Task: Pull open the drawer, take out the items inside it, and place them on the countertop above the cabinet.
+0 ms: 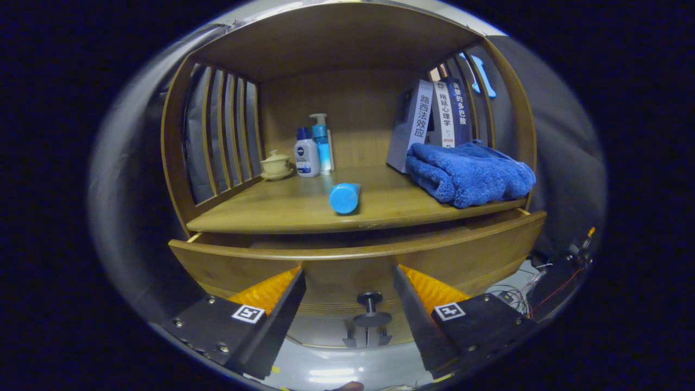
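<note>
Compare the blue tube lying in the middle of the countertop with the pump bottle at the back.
The blue tube lies on its side, its round end facing the open gripper; the pump bottle stands upright. The blue tube lies alone mid-countertop, while the pump bottle stands by a white bottle. The pump bottle has a white pump head; the tube shows none. Both are blue and rest on the countertop.

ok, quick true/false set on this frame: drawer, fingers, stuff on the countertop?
1. The wooden drawer is pulled partly open. True.
2. The gripper has its fingers clamped on the dark round drawer knob. False: the fingers are spread apart, with the knob in the gap between them, untouched.
3. A blue cylindrical bottle lies on its side on the wooden countertop. True.
4. The folded blue towel sits inside the drawer. False: it rests on the countertop, in front of the upright books.
</note>
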### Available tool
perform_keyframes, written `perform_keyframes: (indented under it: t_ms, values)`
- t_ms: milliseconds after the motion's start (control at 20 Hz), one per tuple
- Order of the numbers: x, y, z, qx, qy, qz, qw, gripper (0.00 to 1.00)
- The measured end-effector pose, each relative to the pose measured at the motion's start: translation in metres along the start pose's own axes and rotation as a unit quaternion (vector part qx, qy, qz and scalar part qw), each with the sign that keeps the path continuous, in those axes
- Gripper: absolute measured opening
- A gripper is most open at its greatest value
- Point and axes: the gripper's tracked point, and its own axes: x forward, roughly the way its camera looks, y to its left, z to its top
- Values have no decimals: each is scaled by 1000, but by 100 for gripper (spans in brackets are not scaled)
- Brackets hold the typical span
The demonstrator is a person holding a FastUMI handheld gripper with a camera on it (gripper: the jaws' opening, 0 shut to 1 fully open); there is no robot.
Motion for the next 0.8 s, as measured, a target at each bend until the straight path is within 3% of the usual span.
perform_keyframes:
  t_ms: [800]
  values:
    - [31, 4, 9, 6, 3, 0, 1000, 98]
